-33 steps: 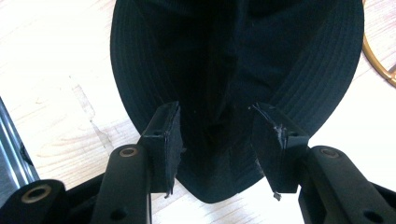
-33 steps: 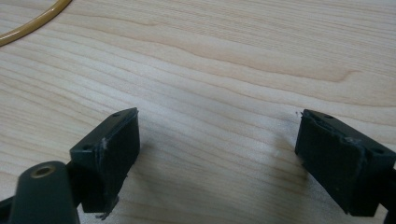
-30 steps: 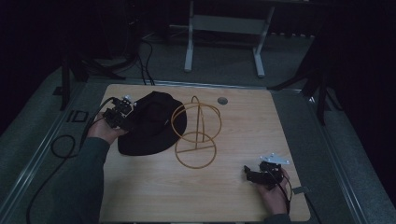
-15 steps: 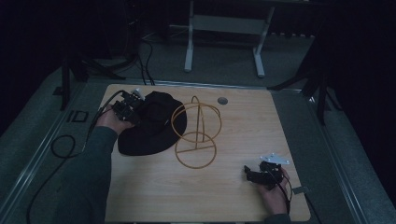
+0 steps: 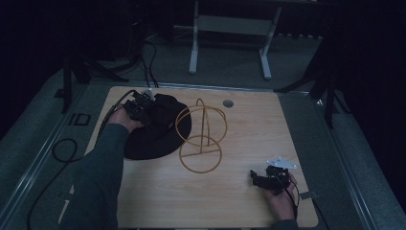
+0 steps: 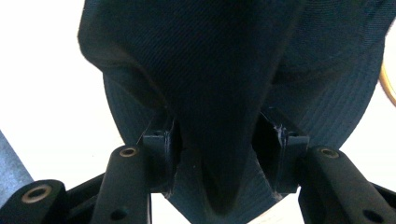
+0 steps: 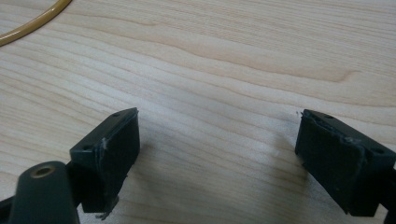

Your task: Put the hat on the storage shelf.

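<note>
The left gripper [image 5: 143, 106] pinched a fold of the black fabric hat [image 5: 155, 129] at the table's ten o'clock, brim sprawling toward six. The right gripper [image 5: 261, 178] gaped wide.

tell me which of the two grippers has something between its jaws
The left gripper, at the table's far left: its jaws pinch a fold of the black hat. The right gripper sits open over bare table, near the front right corner.
</note>
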A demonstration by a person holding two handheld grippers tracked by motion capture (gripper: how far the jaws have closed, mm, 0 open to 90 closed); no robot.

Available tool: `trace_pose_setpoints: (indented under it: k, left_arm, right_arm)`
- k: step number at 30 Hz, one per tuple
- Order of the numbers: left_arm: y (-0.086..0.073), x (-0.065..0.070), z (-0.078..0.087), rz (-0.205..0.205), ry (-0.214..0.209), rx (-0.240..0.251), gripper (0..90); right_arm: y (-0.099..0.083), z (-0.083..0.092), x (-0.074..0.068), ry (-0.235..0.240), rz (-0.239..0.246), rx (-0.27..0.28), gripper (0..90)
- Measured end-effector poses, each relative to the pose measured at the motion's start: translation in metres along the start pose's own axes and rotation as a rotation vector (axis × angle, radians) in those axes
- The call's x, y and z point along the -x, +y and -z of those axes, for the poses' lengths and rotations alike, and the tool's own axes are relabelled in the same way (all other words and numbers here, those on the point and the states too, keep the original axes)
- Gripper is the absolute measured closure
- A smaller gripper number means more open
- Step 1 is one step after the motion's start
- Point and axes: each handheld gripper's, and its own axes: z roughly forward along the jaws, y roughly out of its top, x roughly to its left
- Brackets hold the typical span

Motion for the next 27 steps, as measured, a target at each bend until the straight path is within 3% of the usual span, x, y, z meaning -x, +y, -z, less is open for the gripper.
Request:
trace_pose_setpoints:
  k: [4, 12, 15, 22, 27]
  left_arm:
    - [0.003, -0.001, -0.008, 0.001, 0.009, -0.027, 54.9]
    - [0.008, -0.005, -0.01, 0.036, -0.008, -0.031, 60.9]
    - [0.009, -0.005, -0.01, 0.036, -0.012, -0.031, 64.9]
    - [0.01, -0.001, -0.013, 0.009, -0.023, -0.054, 85.4]
    - [0.008, -0.004, -0.009, 0.022, -0.063, -0.066, 87.6]
  right_arm:
    - [0.0, 0.0, 0.0, 0.0, 0.0, 0.0, 13.7]
    - [0.0, 0.0, 0.0, 0.0, 0.0, 0.0, 13.7]
    - [0.0, 0.0, 0.0, 0.0, 0.0, 0.0, 13.7]
    - [0.0, 0.0, 0.0, 0.002, 0.001, 0.0, 13.7]
    - [0.0, 0.0, 0.0, 0.003, 0.002, 0.0, 13.7]
